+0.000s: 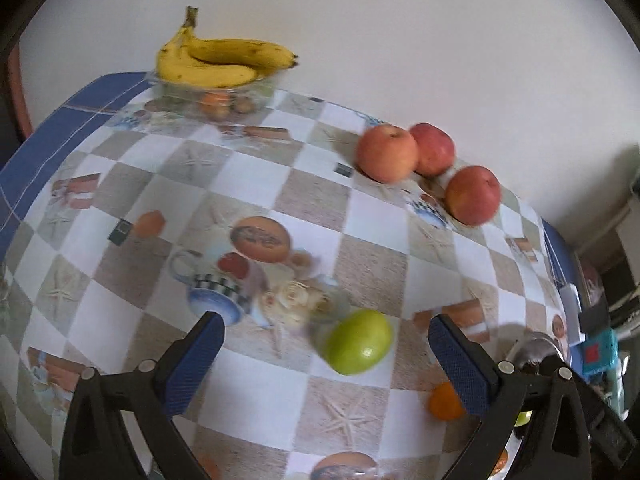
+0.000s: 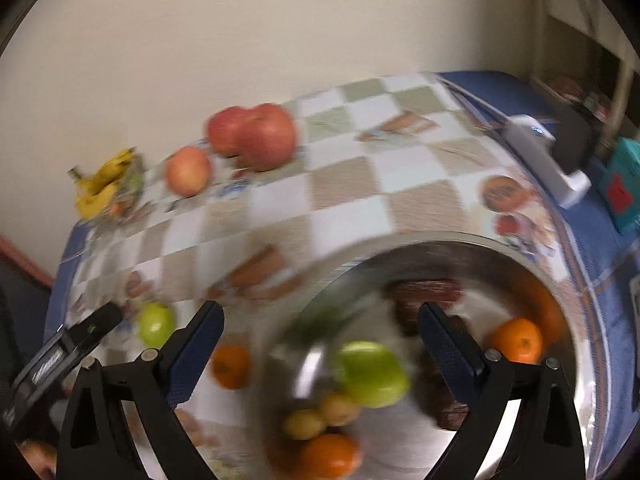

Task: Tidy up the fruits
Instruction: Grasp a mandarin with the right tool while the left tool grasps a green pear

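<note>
The left claw (image 1: 326, 344) stands wide and empty over the green apple (image 1: 359, 341) lying on the counter (image 1: 256, 184). The apple is firm, smooth and rolls easily; grip across its widest middle. The right claw (image 2: 320, 340) gapes empty above the steel bowl (image 2: 560, 264).

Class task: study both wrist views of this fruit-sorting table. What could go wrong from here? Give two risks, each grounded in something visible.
1. The green apple lies loose on the table between the open left tool; a clumsy close could send it rolling.
2. The three red apples sit near the table's far edge; a nudge might knock one off.
</note>
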`<state>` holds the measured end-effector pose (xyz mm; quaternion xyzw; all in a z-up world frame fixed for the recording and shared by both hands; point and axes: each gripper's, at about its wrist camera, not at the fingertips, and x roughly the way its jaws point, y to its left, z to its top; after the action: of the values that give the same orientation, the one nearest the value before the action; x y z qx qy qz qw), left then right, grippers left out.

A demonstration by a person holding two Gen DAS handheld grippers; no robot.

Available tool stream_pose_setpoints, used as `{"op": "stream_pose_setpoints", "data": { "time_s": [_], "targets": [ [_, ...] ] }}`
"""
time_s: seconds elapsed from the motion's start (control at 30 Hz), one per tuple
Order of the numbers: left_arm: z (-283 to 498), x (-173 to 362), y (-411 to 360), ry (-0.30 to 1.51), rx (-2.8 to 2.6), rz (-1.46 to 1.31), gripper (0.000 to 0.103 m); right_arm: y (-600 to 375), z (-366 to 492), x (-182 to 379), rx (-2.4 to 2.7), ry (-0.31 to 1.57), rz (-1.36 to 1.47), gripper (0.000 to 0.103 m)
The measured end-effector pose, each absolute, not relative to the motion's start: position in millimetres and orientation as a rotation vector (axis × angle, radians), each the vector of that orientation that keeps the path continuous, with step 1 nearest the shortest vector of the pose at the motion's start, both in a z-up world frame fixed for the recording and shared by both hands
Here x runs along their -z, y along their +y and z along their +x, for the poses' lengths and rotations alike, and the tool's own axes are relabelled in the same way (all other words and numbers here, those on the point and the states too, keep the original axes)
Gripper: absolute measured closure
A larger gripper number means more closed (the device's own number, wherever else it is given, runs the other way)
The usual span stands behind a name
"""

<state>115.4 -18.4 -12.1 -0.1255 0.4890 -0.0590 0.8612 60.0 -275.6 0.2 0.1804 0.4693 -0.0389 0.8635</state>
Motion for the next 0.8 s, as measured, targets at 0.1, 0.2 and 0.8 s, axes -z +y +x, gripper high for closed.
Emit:
{"op": "stream_pose_setpoints", "data": {
  "time_s": [0.1, 0.2, 0.8],
  "targets": [
    [118, 17, -12, 1.084, 0.119, -0.28, 0.0, -253, 66, -5, 0.011, 1.002, 0.351, 0.006],
    [118, 23, -10, 1.113, 0.121, -0.312, 0.001, -234, 68, -4, -0.019, 1.021, 0.299, 0.017],
    [129, 48, -45, 1.183, 0.261, -0.269, 0.036, -188, 74, 36, -0.053, 1.177, 0.072, 0.06]
  ]
}}
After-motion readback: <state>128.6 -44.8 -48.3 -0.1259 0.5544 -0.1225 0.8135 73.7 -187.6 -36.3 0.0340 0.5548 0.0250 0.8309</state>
